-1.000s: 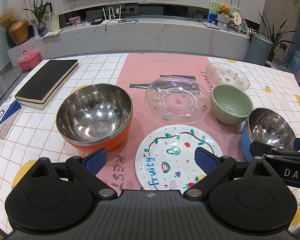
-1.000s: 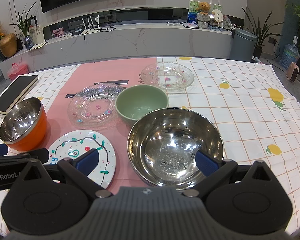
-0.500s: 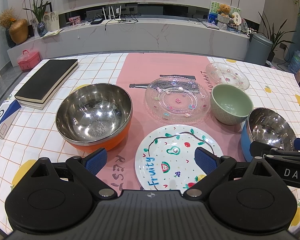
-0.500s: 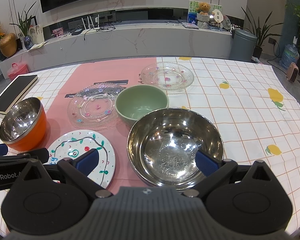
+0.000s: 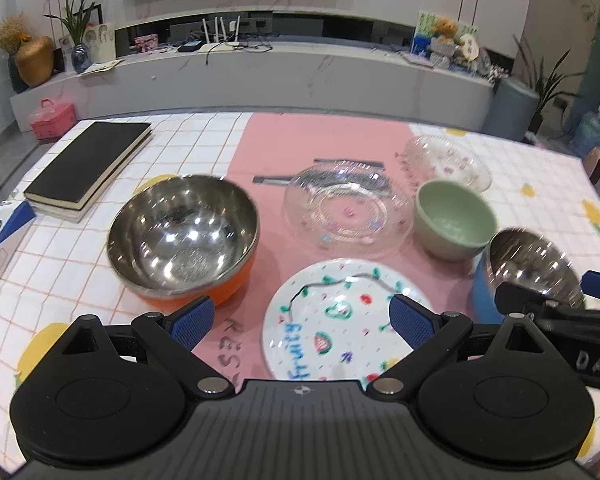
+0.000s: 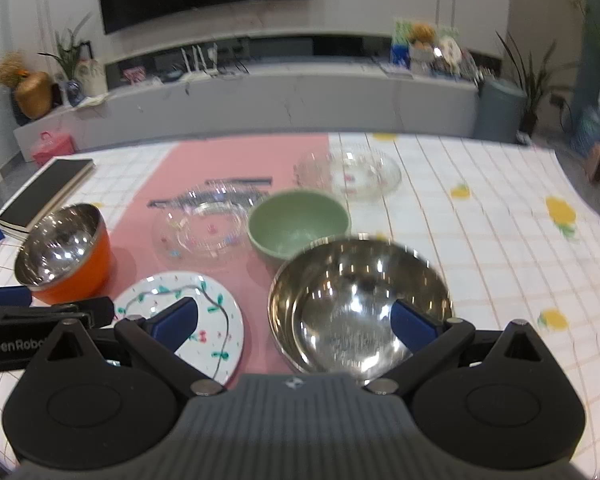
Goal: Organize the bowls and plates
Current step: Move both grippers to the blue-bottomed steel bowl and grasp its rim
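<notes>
Nothing is stacked yet; this looks like the approach step. The left gripper (image 5: 300,318) hangs with jaws wide and empty over the fruit plate (image 5: 340,320) at lower centre. The right gripper (image 6: 294,320), also spread and empty, faces the blue bowl (image 6: 360,304). 2 glass plates sit mid-frame. Next: descend and pinch a rim squarely.

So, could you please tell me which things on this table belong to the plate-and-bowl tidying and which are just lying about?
Belong to the job:
- orange-sided steel bowl
- blue-sided steel bowl
- pale green ceramic bowl
- white fruit-patterned plate
- large clear glass plate
- small clear glass dish

Just lying about:
- black hardcover book
- blue-and-white carton
</notes>
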`<state>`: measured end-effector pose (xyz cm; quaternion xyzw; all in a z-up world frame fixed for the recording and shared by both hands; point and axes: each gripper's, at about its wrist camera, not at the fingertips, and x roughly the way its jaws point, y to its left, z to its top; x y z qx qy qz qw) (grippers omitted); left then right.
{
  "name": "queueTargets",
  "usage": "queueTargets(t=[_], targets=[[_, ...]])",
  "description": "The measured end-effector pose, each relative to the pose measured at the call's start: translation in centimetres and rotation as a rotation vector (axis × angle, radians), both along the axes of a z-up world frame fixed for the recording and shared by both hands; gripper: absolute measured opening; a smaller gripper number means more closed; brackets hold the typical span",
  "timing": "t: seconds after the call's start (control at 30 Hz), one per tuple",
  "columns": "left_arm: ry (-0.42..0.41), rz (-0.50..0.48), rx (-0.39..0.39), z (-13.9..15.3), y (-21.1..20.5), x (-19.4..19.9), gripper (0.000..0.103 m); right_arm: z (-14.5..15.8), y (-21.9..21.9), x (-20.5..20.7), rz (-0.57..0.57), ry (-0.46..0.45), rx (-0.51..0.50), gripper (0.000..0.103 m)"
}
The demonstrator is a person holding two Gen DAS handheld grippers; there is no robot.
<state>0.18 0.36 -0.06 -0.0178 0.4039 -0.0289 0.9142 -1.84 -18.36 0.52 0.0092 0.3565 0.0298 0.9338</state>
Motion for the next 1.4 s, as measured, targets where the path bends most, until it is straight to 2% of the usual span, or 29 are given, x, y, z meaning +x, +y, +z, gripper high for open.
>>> queueTargets(t=[0.07,0.27,0.47,0.6,0.67,0.77,0.93,1.0,1.03,1.1,1.2,1.3,1.4], targets=[[-0.004,-0.023,-0.014,0.4,-0.6,0.9,0.103,0.9,-0.3,0.2,0.036,-0.038,-0.021,0.100],[-0.008,-0.137,-0.045,0.9,-3.4,2.8,0.103,2.8,-3.9,1.9,0.005,-0.103,-0.065,0.100],[0.037,-0.193,-0.074,0.5,-5.8,4.9,0.103,2.3,-7.8,4.7,-0.064,-0.073,-0.114,0.100],[0.060,-0.208,-0.093,0.4,-7.1,6.3,0.103,1.4,-10.3,5.7,-0.014,-0.018,0.011,0.100],[0.074,-0.226,-0.107,0.3,-7.6,6.8,0.103,1.1,-11.0,5.9,-0.007,-0.004,0.033,0.100],[0.078,-0.253,-0.131,0.2,-8.1,6.8,0.103,0.7,-11.1,5.9,0.007,0.005,0.009,0.100],[0.095,-0.306,-0.110,-0.6,-9.5,6.6,0.103,0.1,-11.2,6.7,0.001,0.033,-0.044,0.100],[0.104,-0.324,-0.107,-1.1,-9.8,6.5,0.102,-0.5,-11.2,7.0,0.001,0.066,-0.032,0.098],[0.111,-0.325,-0.110,-1.4,-9.9,6.4,0.100,-0.9,-11.4,7.1,0.005,0.092,-0.013,0.093],[0.139,-0.322,-0.127,-2.0,-10.0,6.5,0.087,-1.9,-11.4,7.4,0.008,0.151,0.021,0.082],[0.185,-0.344,-0.171,-2.9,-10.1,6.4,0.065,-3.0,-11.5,7.5,0.021,0.209,0.057,0.080],[0.216,-0.350,-0.168,-3.7,-10.3,6.2,0.051,-3.6,-11.7,7.9,0.000,0.260,0.093,0.066],[0.232,-0.357,-0.184,-4.1,-10.4,6.1,0.041,-4.1,-11.1,8.1,0.011,0.304,0.117,0.065]])
